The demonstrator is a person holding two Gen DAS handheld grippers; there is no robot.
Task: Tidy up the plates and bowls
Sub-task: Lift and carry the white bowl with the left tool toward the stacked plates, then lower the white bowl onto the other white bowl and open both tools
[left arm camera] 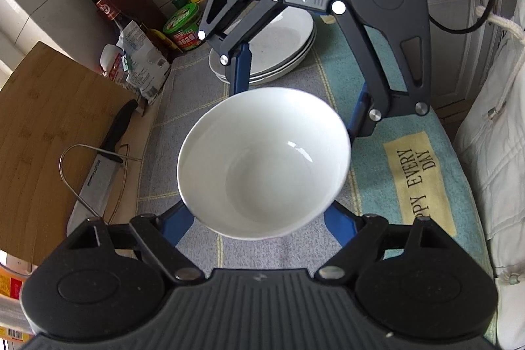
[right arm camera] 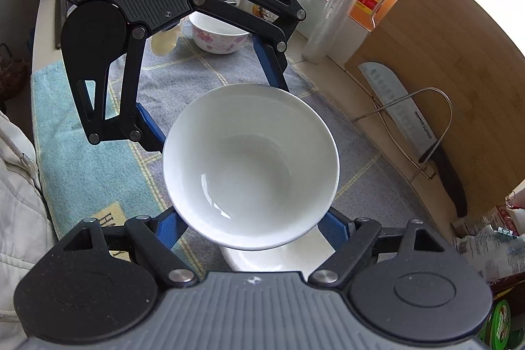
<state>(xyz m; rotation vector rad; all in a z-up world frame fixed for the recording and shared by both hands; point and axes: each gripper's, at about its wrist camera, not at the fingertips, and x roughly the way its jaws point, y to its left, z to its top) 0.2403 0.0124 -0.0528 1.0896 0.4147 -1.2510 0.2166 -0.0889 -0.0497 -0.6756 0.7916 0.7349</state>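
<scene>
A white bowl (left arm camera: 264, 163) sits upright in mid-air between the two hand-held grippers, above the grey-and-teal cloth (left arm camera: 197, 81) covering the tabletop. The left hand-held gripper (left arm camera: 259, 218) reaches in from the near edge of its own view, its blue fingers (left arm camera: 175, 227) spread wide on either side of the bowl's lower wall. Whether the fingers press on the bowl cannot be told, since the bowl hides the contact area. The right hand-held gripper (left arm camera: 302, 81) faces it from the far side, also spread wide, with one blue finger at the far rim and the other at the right rim.

In the right wrist view the same bowl (right arm camera: 251, 166) lies between the right hand-held gripper's (right arm camera: 254, 225) blue fingers (right arm camera: 170, 227), and the left hand-held gripper (right arm camera: 210, 107) stands on the far side. Actual grip by either device cannot be confirmed.

A stack of white plates (left arm camera: 279, 51) rests on the cloth beyond the bowl in the left wrist view. In the right wrist view it shows just below the bowl (right arm camera: 272, 258). A flowered bowl (right arm camera: 218, 35) stands at the far end of the cloth in the right wrist view. A wooden cutting board (left arm camera: 49, 127) with a knife (left arm camera: 105, 159) lies at the left of the cloth in the left wrist view.
</scene>
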